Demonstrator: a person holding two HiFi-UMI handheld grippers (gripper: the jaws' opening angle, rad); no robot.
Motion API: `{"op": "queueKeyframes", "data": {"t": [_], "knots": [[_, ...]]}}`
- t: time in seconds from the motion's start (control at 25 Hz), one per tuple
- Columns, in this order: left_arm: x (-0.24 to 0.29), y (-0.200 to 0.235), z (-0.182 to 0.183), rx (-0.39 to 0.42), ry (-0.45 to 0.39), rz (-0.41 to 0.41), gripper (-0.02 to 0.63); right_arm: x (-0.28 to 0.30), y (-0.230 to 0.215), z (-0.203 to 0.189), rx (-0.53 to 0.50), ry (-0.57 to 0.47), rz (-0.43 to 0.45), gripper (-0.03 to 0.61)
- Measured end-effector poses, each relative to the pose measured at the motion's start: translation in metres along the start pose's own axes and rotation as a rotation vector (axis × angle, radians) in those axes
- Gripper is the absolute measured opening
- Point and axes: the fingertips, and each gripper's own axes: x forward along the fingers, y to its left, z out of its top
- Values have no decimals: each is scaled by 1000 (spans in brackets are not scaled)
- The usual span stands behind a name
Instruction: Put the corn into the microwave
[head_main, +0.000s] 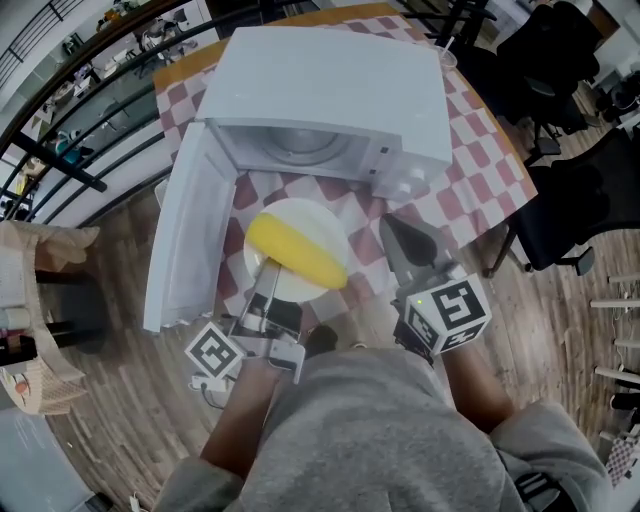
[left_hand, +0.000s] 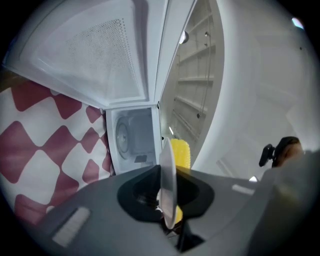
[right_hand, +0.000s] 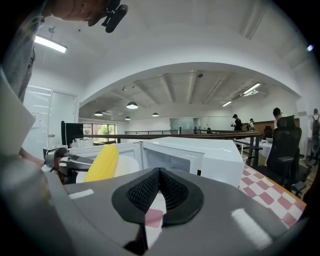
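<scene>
A yellow corn cob (head_main: 296, 253) lies on a white plate (head_main: 300, 215) held in the air in front of the white microwave (head_main: 330, 80). Its door (head_main: 185, 230) stands wide open to the left and the cavity (head_main: 300, 145) shows. My left gripper (head_main: 270, 268) is shut on the plate's near rim. In the left gripper view the plate (left_hand: 167, 175) shows edge-on between the jaws, with the corn (left_hand: 180, 152) behind it and the cavity (left_hand: 132, 140) beyond. My right gripper (head_main: 400, 235) hovers to the right of the plate, shut and empty. It sees the corn (right_hand: 102, 164) and microwave (right_hand: 200, 155).
The microwave stands on a table with a red-and-white checked cloth (head_main: 480, 150). Black office chairs (head_main: 560, 200) stand to the right of the table. A wicker basket (head_main: 40, 300) sits on the wooden floor at the left, by a railing.
</scene>
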Motion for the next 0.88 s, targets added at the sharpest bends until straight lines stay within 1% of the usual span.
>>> {"op": "queueKeyframes", "data": {"t": [0.32, 0.52, 0.68, 0.88], "knots": [[6, 14, 11, -27, 28, 3, 37, 16, 9, 5, -10, -3, -38, -3], [15, 23, 20, -39, 27, 12, 37, 20, 12, 8, -5, -5, -55, -3], [25, 29, 26, -29, 35, 14, 36, 23, 9, 9, 6, -9, -69, -3], [41, 45, 31, -21, 40, 27, 37, 35, 4, 7, 15, -15, -61, -3]]}}
